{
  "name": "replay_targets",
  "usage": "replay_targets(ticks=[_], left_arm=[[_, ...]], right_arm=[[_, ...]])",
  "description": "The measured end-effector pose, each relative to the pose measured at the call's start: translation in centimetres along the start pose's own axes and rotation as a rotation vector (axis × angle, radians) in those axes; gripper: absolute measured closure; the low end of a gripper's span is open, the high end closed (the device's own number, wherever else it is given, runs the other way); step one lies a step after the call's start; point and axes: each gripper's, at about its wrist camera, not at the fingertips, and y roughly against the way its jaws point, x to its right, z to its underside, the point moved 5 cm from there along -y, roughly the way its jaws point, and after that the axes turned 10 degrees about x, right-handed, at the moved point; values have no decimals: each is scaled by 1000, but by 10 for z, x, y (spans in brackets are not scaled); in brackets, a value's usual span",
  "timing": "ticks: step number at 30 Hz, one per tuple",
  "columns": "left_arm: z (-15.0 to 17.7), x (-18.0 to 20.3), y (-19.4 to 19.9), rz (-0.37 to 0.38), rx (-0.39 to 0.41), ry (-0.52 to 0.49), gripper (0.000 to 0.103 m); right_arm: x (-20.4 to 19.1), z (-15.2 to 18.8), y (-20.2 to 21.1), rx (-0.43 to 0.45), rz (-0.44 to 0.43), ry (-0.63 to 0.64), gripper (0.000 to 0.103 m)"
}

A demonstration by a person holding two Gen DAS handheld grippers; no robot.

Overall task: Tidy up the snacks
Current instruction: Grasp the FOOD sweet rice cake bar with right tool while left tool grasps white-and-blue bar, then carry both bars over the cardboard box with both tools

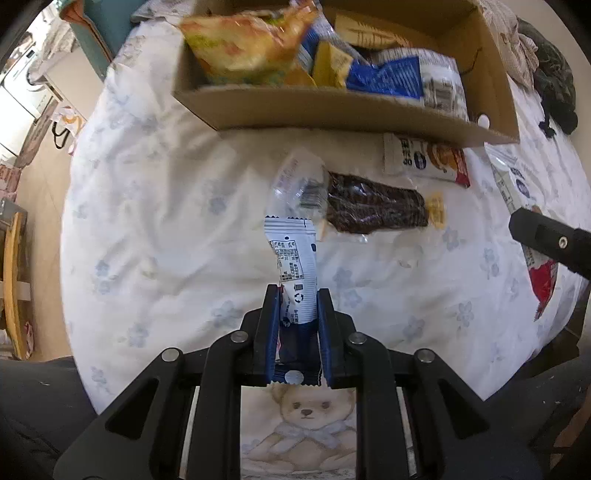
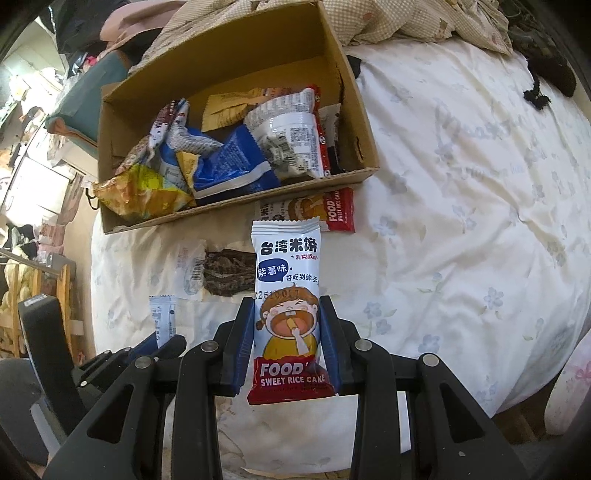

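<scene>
My left gripper (image 1: 297, 295) is shut on a white snack packet (image 1: 291, 258) with printed text, held up above the floral bedspread (image 1: 155, 229). My right gripper (image 2: 287, 306) is shut on a white-and-red sweet rice cake packet (image 2: 286, 295), which stands upright between the fingers. The left gripper and its packet (image 2: 162, 321) show at the lower left of the right wrist view. A cardboard box (image 1: 332, 110) (image 2: 236, 206) full of snack bags sits beyond both grippers. A dark brown snack in clear wrap (image 1: 373, 210) (image 2: 221, 273) and another rice cake packet (image 1: 424, 162) (image 2: 317, 210) lie on the bed by the box.
A dark cloth (image 2: 546, 62) and patterned bedding (image 2: 406, 18) lie at the bed's far side. The right gripper's body (image 1: 550, 240) shows at the right of the left wrist view, over a rice cake packet (image 1: 517, 192). Furniture and clutter (image 2: 37, 221) stand left of the bed.
</scene>
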Motion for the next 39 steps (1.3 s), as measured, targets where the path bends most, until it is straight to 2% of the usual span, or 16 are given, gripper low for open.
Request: replay_targets(ticks=[5,11,12,16,21,24,27,30,34,39], left_arm=[[-11,-12,24,-43,92,-14,87],[-30,-21,55,-66,231,24,87],[-42,-27,54,-69,250,29,87],[-53,-32,56,-98,313,32,87],[-58,-43,59,-101,320,85,87],[-69,-44,70,-66,335,101,87],[-89,-41,88,-43,378,88,87],[-104,-35,94,-12,385,45,87],[-120,-34,91,-36,403,-2,87],[-144,-41,83,-23,389,29,87]], right_arm=[[-7,-2,8,26,-34,15,68],[-14,-9,21,79,-88,6,68],[-15,-11,25,96,-98,4,68],[-19,-19,38,162,-125,-2,68],[-17,-29,49,219,-139,-19,68],[-12,-38,59,258,-155,-48,68],[-5,-49,68,301,-164,-80,68],[0,-65,70,330,-164,-99,68],[6,-87,63,344,-152,-119,68],[11,-110,49,335,-159,-153,68]])
